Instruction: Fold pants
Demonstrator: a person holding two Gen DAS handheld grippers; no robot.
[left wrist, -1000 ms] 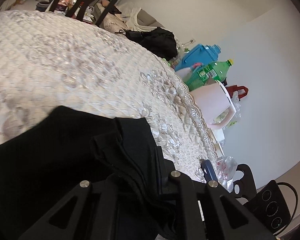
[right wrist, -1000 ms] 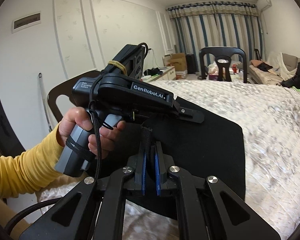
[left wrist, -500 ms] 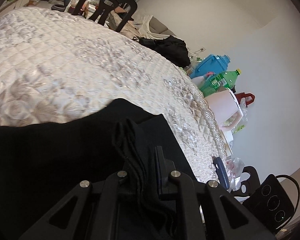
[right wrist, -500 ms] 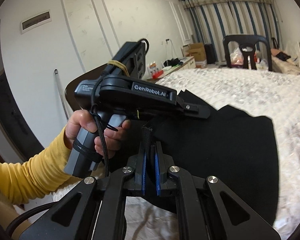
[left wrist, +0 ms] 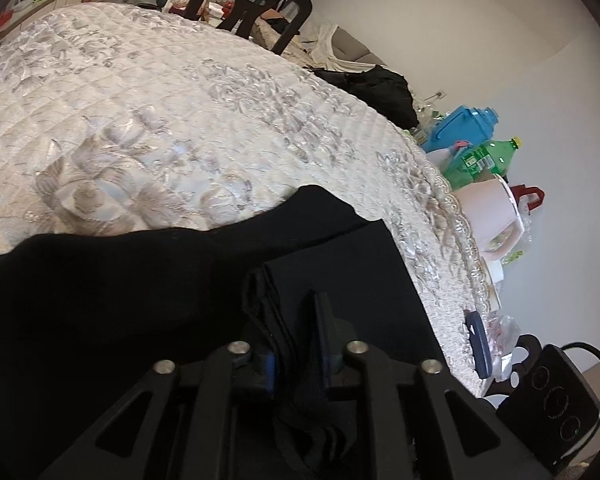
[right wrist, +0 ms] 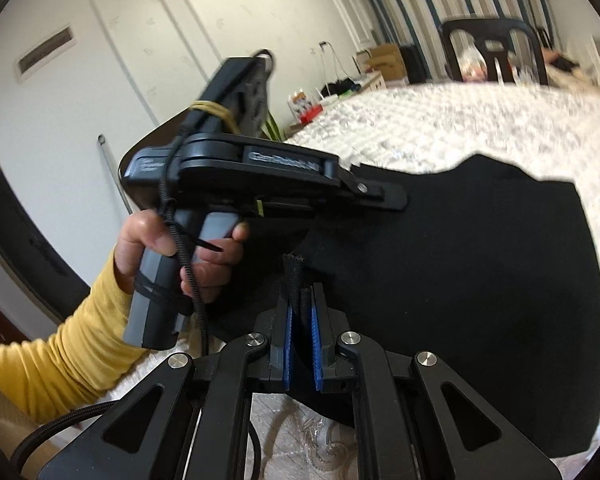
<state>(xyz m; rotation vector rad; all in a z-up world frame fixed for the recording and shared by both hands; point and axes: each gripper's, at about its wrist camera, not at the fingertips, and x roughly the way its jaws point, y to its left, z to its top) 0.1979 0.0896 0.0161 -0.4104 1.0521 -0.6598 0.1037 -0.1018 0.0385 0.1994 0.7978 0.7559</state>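
A: Two grips, one cloth. We start at the left. Our left gripper (left wrist: 296, 320) has a bunched edge of the pants (left wrist: 140, 300) between its fingers, which look pressed in on the fabric. The pants lie black across the quilt (left wrist: 160, 120), with a doubled layer just ahead of the fingertips.

B: Agreed. Moving right, in the right wrist view our left hand (right wrist: 180, 256) holds that tool by its handle, above the cloth. Our right gripper (right wrist: 300, 304) is closed on a thin upright tab of hem, the blue pads (right wrist: 287, 328) pinching it from both sides.

A: Step in hand, as we judge it: a fold mid-carry, both ends of one edge lifted to be brought over the rest.

B: Next move would call for carrying the two grips together toward the far edge, level, then lowering before letting go. If one side leads, the fold may land skewed.

A: Hard to read: black on black, so we cannot tell how many layers each gripper holds, nor which end is the waistband.

B: The far part of the right view is blurred, and the near part of the pants is hidden under the gripper frames. A chair (left wrist: 260, 0) and bottles (left wrist: 480, 160) sit past the quilt.
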